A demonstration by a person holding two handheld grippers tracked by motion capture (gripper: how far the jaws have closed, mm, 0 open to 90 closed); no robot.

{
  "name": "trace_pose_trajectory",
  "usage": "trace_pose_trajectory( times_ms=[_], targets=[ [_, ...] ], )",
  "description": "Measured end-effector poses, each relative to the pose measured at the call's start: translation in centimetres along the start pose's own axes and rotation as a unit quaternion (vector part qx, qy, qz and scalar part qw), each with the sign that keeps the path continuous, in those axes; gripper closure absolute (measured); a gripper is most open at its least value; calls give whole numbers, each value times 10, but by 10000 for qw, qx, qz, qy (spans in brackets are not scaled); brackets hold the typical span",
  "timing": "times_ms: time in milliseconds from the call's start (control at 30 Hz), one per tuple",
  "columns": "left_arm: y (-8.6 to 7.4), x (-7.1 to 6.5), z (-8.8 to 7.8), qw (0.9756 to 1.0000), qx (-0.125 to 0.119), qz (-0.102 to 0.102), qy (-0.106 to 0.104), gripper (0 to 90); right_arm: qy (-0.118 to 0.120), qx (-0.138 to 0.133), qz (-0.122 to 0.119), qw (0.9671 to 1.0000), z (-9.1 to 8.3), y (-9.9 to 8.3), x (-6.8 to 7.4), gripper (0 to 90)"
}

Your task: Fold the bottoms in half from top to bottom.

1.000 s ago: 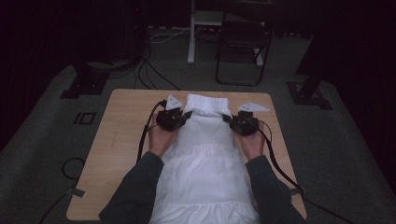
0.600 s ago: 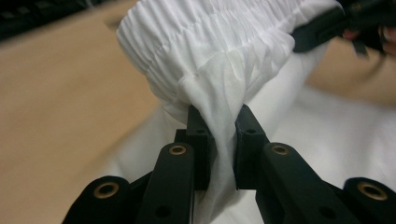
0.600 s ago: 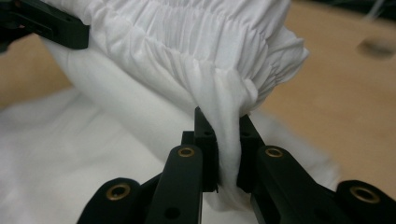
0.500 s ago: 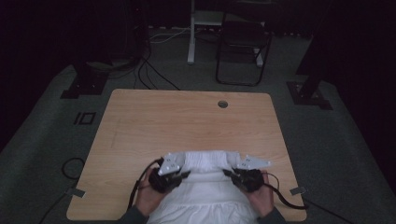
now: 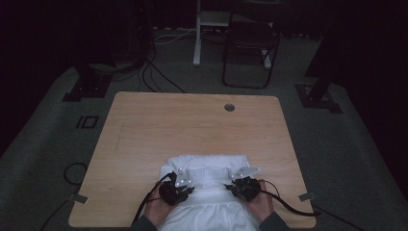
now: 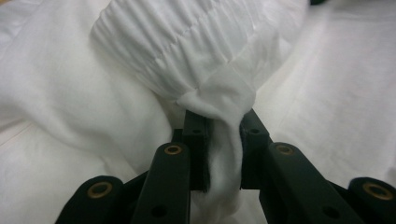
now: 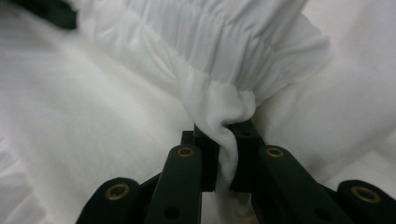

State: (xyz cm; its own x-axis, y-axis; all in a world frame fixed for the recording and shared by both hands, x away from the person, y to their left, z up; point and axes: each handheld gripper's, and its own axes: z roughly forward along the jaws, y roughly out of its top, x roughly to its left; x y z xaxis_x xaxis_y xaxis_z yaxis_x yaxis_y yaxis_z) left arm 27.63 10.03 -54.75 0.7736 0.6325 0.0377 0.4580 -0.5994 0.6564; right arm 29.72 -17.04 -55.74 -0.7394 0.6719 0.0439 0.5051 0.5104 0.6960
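A white garment with a gathered elastic band lies folded at the near edge of the wooden table. My left gripper rests on its left part, shut on a pinched fold of the white garment just below the band; the cloth fills the gap in my left gripper. My right gripper sits on the right part, likewise shut on a bunched fold of the garment, which runs down through my right gripper. Both hands rest on the cloth.
A round cable hole lies in the far part of the table. A folding chair and a white stand are on the floor behind. Cables trail at the far left, and black stand feet flank the table.
Both grippers have drawn the garment's band back from mid-table toward the near edge and lowered it, folding the cloth over itself. The cable hole is now uncovered.
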Motion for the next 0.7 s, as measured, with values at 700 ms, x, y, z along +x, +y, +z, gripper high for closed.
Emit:
trace_pose_trajectory(
  times_ms=[700],
  targets=[
    [73,127,55,9967,270,-99,760,772,-418,-52,495,9979,74,92,-81,837]
  ],
)
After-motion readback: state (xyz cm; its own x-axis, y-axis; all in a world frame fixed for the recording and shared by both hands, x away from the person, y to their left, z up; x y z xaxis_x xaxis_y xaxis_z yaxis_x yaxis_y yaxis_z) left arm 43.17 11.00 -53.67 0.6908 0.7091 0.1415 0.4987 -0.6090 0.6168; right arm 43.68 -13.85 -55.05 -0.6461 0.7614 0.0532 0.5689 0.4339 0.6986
